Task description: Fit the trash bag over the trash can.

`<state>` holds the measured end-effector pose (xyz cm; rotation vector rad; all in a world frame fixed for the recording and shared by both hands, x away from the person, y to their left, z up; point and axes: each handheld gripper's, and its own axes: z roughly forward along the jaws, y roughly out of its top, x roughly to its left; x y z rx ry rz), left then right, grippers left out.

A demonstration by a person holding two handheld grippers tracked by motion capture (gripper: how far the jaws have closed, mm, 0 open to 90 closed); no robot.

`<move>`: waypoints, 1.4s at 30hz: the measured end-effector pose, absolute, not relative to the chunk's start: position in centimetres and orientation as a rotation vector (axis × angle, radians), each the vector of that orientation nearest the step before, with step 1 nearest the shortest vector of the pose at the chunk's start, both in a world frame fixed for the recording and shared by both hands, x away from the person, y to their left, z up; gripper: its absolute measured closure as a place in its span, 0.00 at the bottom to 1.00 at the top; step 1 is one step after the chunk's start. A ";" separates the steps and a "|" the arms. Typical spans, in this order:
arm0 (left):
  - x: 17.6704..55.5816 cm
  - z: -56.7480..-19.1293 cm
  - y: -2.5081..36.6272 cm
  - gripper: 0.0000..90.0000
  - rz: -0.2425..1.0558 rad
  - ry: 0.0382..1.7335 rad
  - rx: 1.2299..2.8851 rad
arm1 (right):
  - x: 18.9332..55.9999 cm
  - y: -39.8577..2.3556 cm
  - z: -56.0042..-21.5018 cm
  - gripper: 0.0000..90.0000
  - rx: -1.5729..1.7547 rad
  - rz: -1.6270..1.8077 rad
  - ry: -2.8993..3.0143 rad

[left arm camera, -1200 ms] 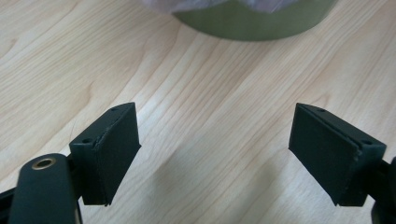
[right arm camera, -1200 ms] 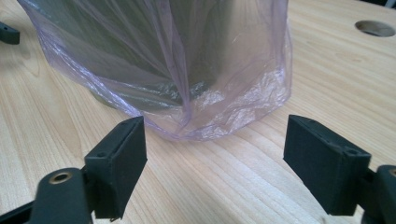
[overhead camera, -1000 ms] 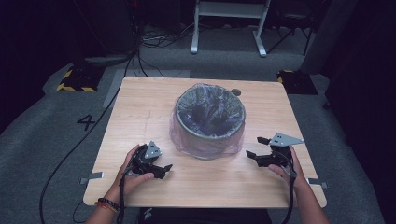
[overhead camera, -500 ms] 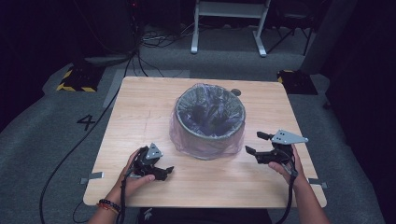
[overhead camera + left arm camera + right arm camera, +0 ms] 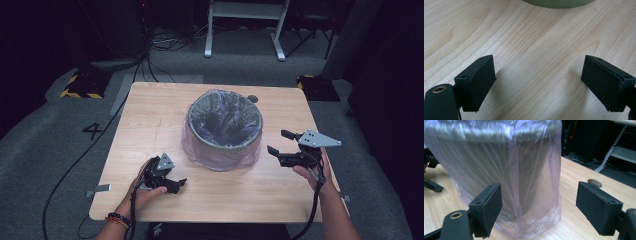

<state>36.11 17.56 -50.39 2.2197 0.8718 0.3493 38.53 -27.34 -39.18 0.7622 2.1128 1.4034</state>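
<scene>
At the middle of the wooden table [image 5: 150, 120] stands the bin [image 5: 225, 127], its purple plastic liner [image 5: 534, 195] draped outside. The right gripper [image 5: 284, 146] faces it, jaws wide; the left gripper [image 5: 176, 185] rests low, also wide. Best pinch only loose film, not the wall.

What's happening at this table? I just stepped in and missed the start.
A person holds a two-jaw gripper in each hand at a wooden table. A grey bin lined with a thin purple plastic bag, draped down its outside, stands in the middle. The left gripper sits low over bare wood, jaws open. The right gripper is raised beside the bin, jaws open and facing the bag. Neither grips anything.
</scene>
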 end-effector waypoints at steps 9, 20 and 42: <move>36.1 -50.4 17.5 0.13 0.347 0.875 2.217 | 38.8 -26.6 -37.2 0.22 0.718 1.391 2.101; 36.3 -50.4 17.4 0.11 0.349 0.877 2.224 | 39.3 -25.7 -35.0 0.21 0.689 1.407 2.087; 38.9 -50.5 15.2 0.00 0.302 0.802 2.272 | 41.2 -21.9 -32.2 0.18 0.640 1.388 2.146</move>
